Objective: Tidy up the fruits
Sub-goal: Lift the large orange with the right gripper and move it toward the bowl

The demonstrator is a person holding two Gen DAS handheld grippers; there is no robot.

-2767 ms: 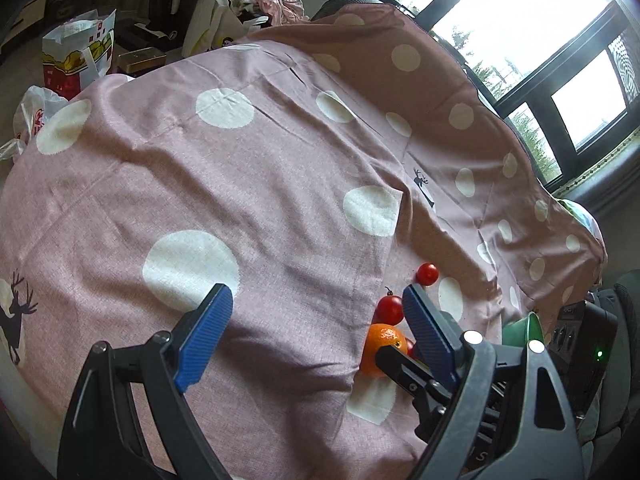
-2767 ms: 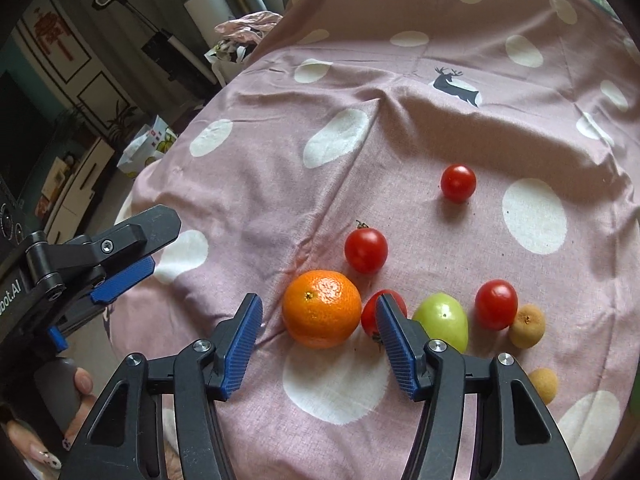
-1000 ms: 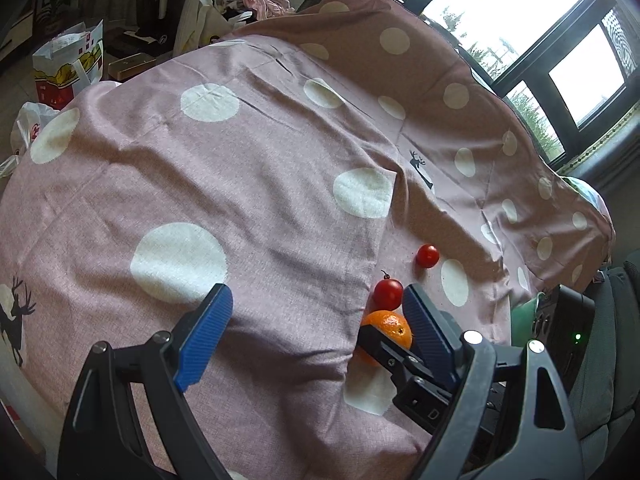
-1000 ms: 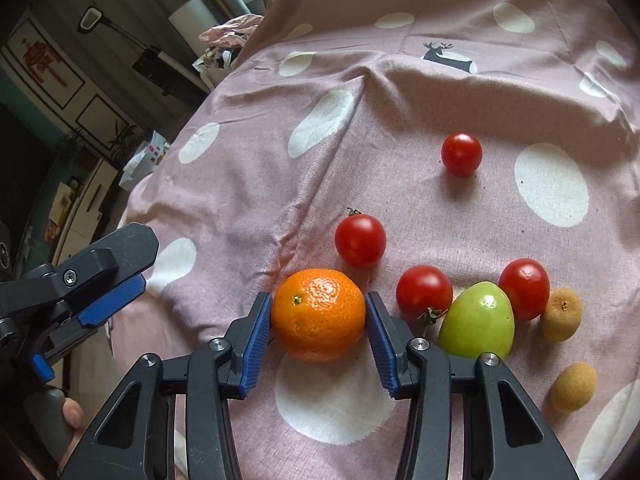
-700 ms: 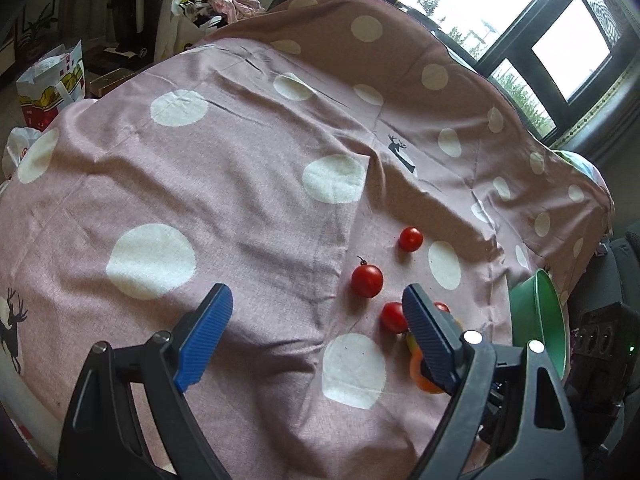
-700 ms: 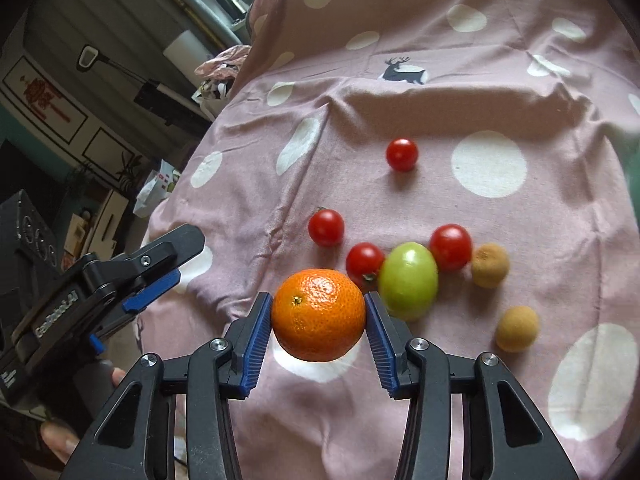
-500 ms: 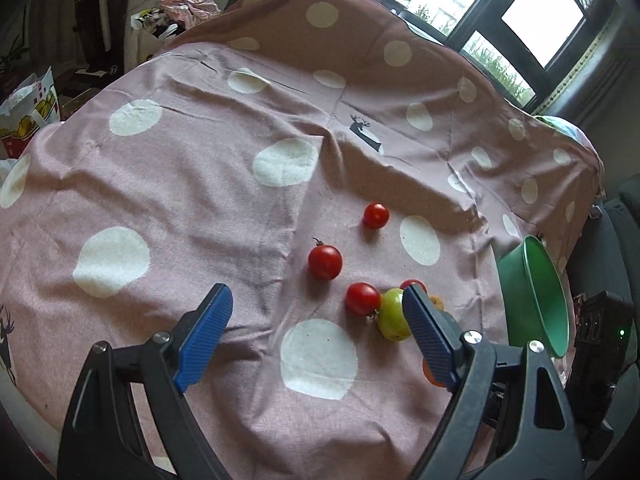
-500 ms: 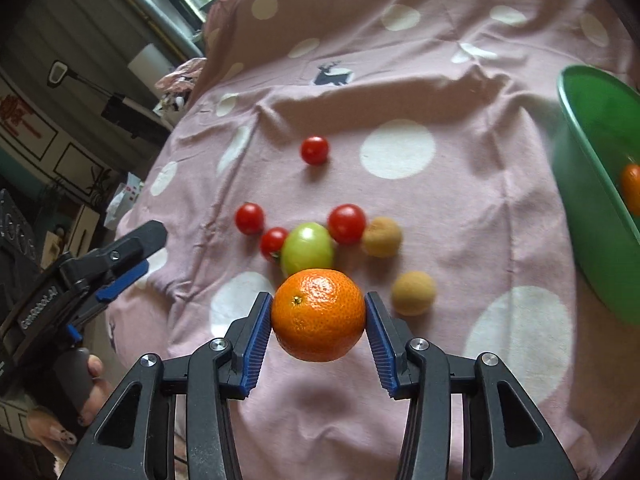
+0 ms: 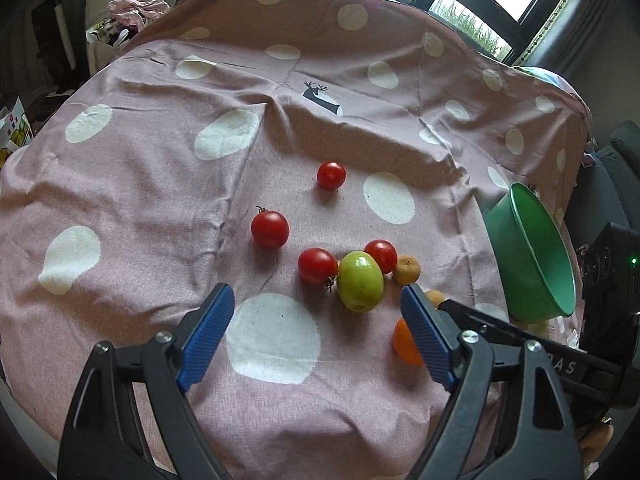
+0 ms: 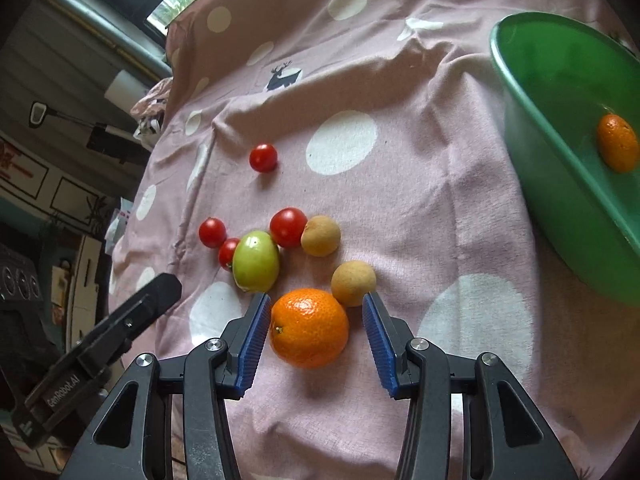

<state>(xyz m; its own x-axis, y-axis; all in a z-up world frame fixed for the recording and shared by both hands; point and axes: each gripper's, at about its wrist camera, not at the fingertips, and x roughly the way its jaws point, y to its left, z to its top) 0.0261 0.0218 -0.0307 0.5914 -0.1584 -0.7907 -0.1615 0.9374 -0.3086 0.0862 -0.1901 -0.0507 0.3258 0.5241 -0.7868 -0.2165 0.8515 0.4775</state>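
Right tongs point(image 10: 312, 338): pads spread apart around the orange point(image 10: 309, 327); left pad against it, a gap at the right pad — gripping nothing.
Orange: lies on the polka-dot cloth point(image 10: 400, 200) covering the surface, just beside a tan round fruit point(image 10: 353, 283).
Left tongs point(image 9: 316, 334): wide open, empty, above the cloth.
Green bowl point(image 10: 560, 208): to the right, tilted — a second orange point(image 10: 617, 148) inside.
Other fruit: a green fruit point(image 10: 256, 261) touching red tomatoes point(image 10: 288, 227); another tomato point(image 10: 263, 157) well apart.
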